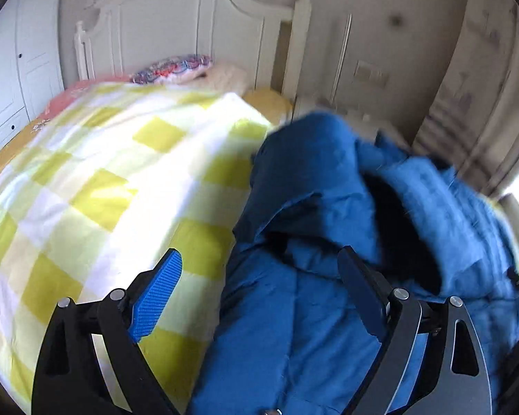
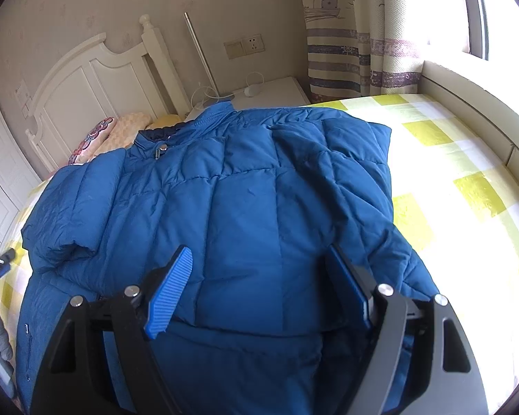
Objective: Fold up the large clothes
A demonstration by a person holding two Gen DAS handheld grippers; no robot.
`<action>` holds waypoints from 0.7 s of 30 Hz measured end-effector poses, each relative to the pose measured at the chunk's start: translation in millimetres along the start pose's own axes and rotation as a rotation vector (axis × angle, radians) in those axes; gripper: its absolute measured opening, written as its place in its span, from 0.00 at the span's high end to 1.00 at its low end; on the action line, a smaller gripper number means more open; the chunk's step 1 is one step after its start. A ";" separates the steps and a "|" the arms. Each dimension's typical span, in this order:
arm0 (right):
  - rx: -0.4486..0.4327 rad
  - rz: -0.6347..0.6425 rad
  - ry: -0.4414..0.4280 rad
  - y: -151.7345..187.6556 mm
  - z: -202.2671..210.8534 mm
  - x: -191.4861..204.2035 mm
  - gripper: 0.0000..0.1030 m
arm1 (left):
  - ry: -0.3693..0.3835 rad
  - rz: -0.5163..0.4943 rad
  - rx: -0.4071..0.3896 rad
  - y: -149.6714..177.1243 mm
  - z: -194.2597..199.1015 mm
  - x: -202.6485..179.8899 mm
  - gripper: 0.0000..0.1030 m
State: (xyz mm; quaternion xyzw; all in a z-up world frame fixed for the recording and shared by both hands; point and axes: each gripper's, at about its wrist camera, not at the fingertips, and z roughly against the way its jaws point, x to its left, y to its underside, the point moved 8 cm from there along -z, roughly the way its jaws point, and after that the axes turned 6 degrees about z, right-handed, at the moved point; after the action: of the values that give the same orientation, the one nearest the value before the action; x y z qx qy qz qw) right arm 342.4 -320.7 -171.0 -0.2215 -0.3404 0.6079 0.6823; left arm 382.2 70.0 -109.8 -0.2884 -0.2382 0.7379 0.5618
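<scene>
A: Right wrist view first. The right gripper [image 2: 259, 287] is wide open and holds nothing; it hovers above the lower part of the blue jacket [image 2: 245, 186].

B: And the left gripper [image 1: 263, 297]?

A: Also wide open, nothing between its fingers. It is at the left edge of the jacket [image 1: 328, 276], one finger above the checked blanket [image 1: 103, 173], the other above the blue cloth. This view is blurred, so I cannot tell if it touches.

B: Where does the jacket lie?

A: On the bed, on the checked blanket [image 2: 460, 173], collar toward the headboard [image 2: 97, 83]. One sleeve seems folded over the front already; the left side makes a thick roll.

B: So how to do the next fold well?

A: I think each gripper should take the hem edge, through all layers, because the padding is puffy and slippery. Then lift low and bring the hem to the collar, pressing the air out.

B: What is around?

A: Farther away, pillows [image 2: 121, 128] lie by the headboard, just behind the collar, and could crowd the fold. Beyond them stands a white nightstand [image 2: 273, 93] with a cable, then the curtain [image 2: 349, 52] and the bright window.
</scene>
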 end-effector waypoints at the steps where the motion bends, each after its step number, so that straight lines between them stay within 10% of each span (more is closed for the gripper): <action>1: 0.002 0.004 0.005 0.5 -0.4 0.5 0.24 | -0.016 -0.012 0.012 3.1 -9.1 -4.8 0.16; 5: 0.010 0.038 0.036 0.7 -1.7 5.1 0.24 | -0.119 -0.061 0.056 20.6 -46.1 1.7 0.12; 10: -0.027 0.219 0.112 -1.4 8.0 37.6 0.24 | -0.072 0.003 0.062 21.3 -40.1 20.5 0.09; 21: -0.056 0.901 0.142 10.6 -28.0 239.1 0.15 | -0.031 0.036 0.068 25.3 -42.4 23.9 0.09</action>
State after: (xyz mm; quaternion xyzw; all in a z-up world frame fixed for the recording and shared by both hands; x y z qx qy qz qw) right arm 362.7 -81.5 -150.7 -0.4070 -0.1790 0.8178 0.3653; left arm 389.3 87.8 -161.2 -0.2617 -0.2163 0.7599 0.5543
